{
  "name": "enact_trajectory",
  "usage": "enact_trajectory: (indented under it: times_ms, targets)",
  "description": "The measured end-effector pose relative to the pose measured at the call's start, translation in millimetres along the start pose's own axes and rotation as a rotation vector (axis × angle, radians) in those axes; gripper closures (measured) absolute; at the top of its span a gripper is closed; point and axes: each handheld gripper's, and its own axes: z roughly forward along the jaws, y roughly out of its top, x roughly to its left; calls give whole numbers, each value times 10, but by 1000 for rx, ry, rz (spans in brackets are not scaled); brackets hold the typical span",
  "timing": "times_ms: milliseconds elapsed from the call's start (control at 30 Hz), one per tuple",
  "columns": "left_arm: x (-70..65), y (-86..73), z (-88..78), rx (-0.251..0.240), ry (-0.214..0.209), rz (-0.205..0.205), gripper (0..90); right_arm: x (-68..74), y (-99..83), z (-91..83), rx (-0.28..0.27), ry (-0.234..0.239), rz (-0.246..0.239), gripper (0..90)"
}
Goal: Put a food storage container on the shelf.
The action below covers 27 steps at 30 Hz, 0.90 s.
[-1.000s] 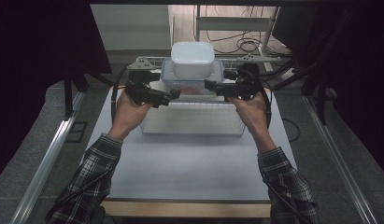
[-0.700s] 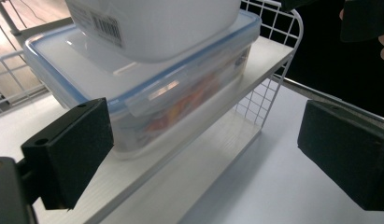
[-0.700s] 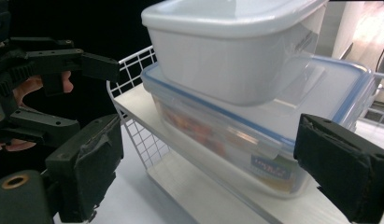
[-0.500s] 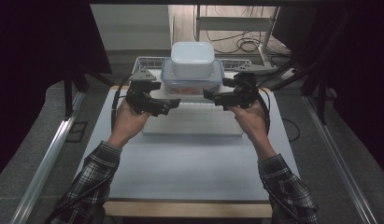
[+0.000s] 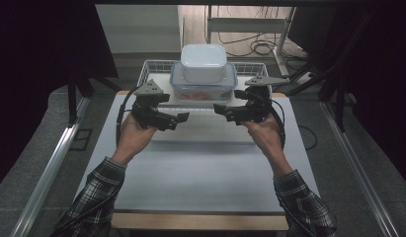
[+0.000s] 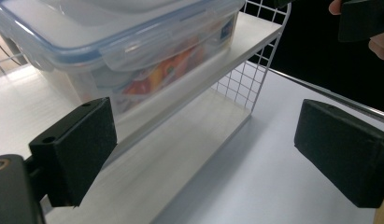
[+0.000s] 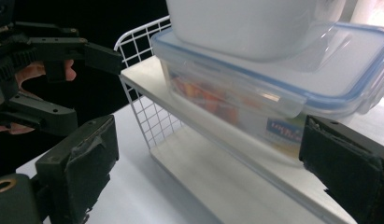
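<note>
A clear box with a blue-rimmed lid (image 5: 203, 86) holds orange contents and sits on the top shelf of a white wire rack (image 5: 151, 66). A white tub (image 5: 204, 61) is stacked on the box. My left gripper (image 5: 178, 120) and right gripper (image 5: 221, 111) hover in front of the rack, tips pointing at each other, apart from the box. Both are open and empty. The right jaws have just been opening, with nothing between them. The left gripper view (image 6: 203, 154) looks at the box (image 6: 133, 51) and the shelf. The right gripper (image 7: 213, 172) faces the box (image 7: 273, 79) and tub (image 7: 245, 23).
The rack's lower shelf (image 6: 180, 154) rests on the white table (image 5: 205, 173), which has free room on the near side. Metal rails (image 5: 47, 168) run along both sides. Cables (image 5: 255, 47) lie on the floor behind the rack.
Both hands have drawn back from the sides of the clear box, toward the near side and lower. The box and tub have stayed on the rack.
</note>
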Motion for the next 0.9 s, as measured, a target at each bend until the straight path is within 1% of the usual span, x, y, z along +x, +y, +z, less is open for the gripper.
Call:
enact_trajectory:
  times_ms: [133, 333, 400, 800, 900]
  targets:
    - [-18, -65, -16, -1, -1, -5, 54, 22, -47, -10, 5, 1, -13, 48]
    - [-39, -161, -15, 1, -3, -7, 50, 48, -133, -18, 9, 8, -15, 48]
    - [-47, -199, -9, 3, -11, -13, 50, 51, -165, -20, 12, 12, -16, 48]
    - [-123, -402, 11, 21, -13, -6, 45, 75, -368, -30, 17, 18, -15, 48]
    - [-143, -445, 16, 25, -10, -3, 43, 86, -413, -35, 23, 16, -22, 48]
